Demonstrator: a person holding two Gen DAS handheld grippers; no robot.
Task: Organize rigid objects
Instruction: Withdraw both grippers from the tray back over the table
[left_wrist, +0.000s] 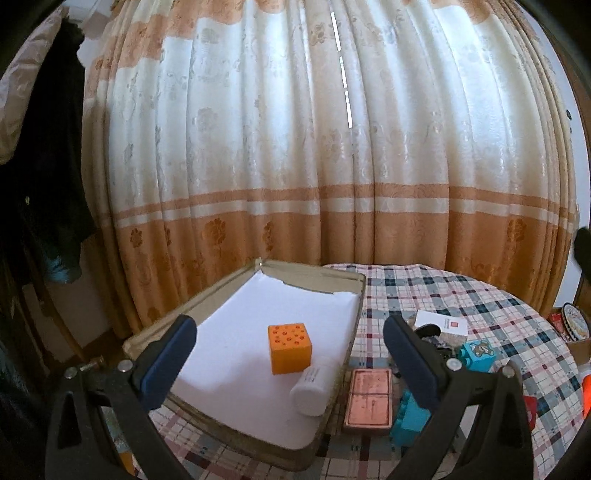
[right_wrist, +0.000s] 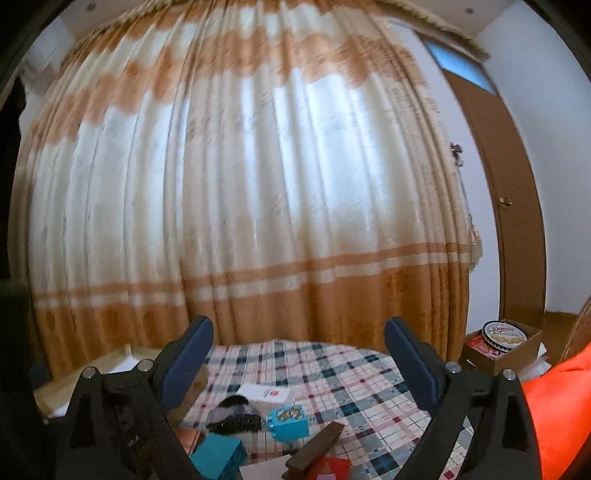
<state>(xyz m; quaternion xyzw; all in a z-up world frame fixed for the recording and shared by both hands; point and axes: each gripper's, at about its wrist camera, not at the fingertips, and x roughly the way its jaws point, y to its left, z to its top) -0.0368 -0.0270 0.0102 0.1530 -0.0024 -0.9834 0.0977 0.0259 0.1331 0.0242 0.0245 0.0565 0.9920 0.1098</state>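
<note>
My left gripper (left_wrist: 290, 354) is open and empty, held above an open tan case (left_wrist: 221, 288) with a white lining. An orange cube (left_wrist: 289, 347) and a white cylinder bottle (left_wrist: 312, 387) lie inside the case. Right of the case on the plaid cloth lie a copper-pink flat box (left_wrist: 369, 400), a blue toy brick (left_wrist: 408, 417), another blue brick with a bear picture (left_wrist: 478, 354) and a white card (left_wrist: 441, 322). My right gripper (right_wrist: 297, 363) is open and empty above the plaid cloth. Below it are a blue bear brick (right_wrist: 289, 421), a blue brick (right_wrist: 219, 458), a dark brown bar (right_wrist: 314, 448), a black item (right_wrist: 236, 417) and the white card (right_wrist: 266, 393).
A round table with a plaid cloth (left_wrist: 461, 295) stands before a cream and orange curtain (left_wrist: 295, 147). A cardboard box holding a cookie tin (right_wrist: 502, 334) sits at the right. An orange-red thing (right_wrist: 557, 413) fills the right edge. Dark clothing (left_wrist: 48, 184) hangs at the left.
</note>
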